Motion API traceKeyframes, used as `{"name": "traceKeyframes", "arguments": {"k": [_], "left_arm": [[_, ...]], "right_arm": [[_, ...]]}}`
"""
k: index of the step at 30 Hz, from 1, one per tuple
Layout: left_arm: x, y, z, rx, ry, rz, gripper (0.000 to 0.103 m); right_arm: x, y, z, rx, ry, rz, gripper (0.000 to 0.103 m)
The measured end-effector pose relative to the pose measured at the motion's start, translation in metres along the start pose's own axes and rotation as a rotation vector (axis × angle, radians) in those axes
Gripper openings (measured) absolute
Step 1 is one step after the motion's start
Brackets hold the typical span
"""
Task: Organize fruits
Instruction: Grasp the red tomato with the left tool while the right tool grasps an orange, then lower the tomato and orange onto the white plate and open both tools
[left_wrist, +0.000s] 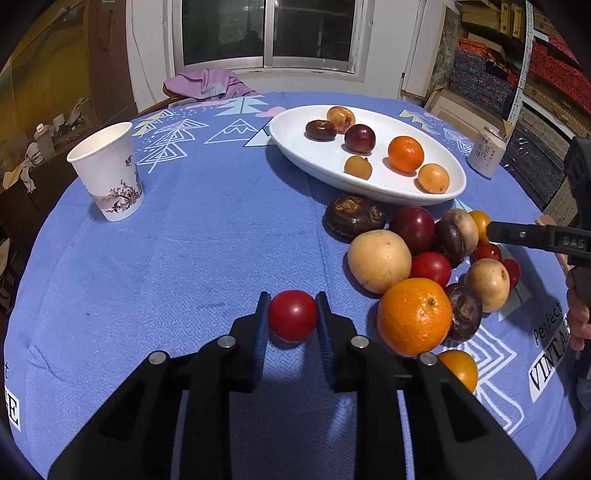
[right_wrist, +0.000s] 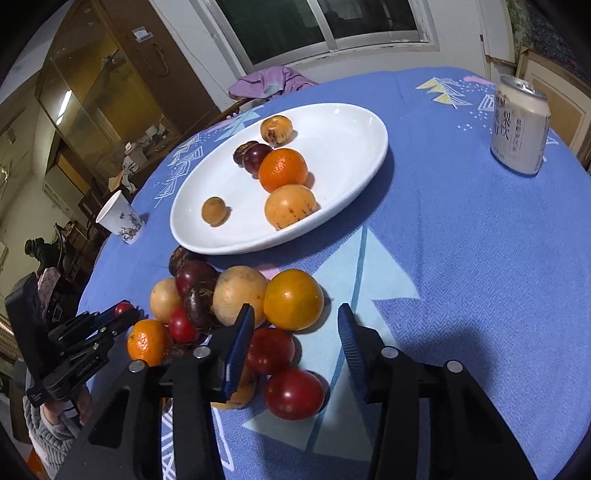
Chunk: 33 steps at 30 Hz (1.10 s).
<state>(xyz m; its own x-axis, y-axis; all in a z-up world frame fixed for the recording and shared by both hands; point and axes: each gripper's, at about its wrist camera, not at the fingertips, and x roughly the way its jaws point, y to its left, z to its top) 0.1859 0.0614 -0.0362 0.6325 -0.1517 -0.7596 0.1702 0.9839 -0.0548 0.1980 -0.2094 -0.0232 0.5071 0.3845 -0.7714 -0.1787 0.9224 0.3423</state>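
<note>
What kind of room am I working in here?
Probably a lived-in home room used partly for storage: a round table with a blue cloth, a sliding window, and stacked boxes.

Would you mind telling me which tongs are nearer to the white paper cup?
Left. The left tongs grip a red tomato near the white paper cup; the right tongs hover beyond the fruit pile.

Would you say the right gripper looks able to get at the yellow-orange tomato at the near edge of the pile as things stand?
Probably yes. The right gripper stands open just short of the yellow-orange tomato, which sits on the pile's open side. Two red tomatoes lie low between the fingers, so it may need to pass above them.
</note>
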Motion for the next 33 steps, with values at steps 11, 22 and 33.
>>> {"name": "traceKeyframes", "arguments": {"k": [11,22,33], "left_arm": [[0.003,-0.001,-0.001,-0.005,0.012,-0.001,0.024],[0.009,0.002,-0.004,-0.013,0.027,-0.002,0.024],[-0.022,0.005,0.088,-0.119,-0.149,-0.006,0.024]], "right_arm": [[0.01,0.0,0.0,0.017,-0.005,0.004,0.045],[0.003,-0.001,0.0,0.016,-0.031,0.002,0.037],[-0.064,0.019,0.043,-0.044,-0.274,-0.086,0.037]]}}
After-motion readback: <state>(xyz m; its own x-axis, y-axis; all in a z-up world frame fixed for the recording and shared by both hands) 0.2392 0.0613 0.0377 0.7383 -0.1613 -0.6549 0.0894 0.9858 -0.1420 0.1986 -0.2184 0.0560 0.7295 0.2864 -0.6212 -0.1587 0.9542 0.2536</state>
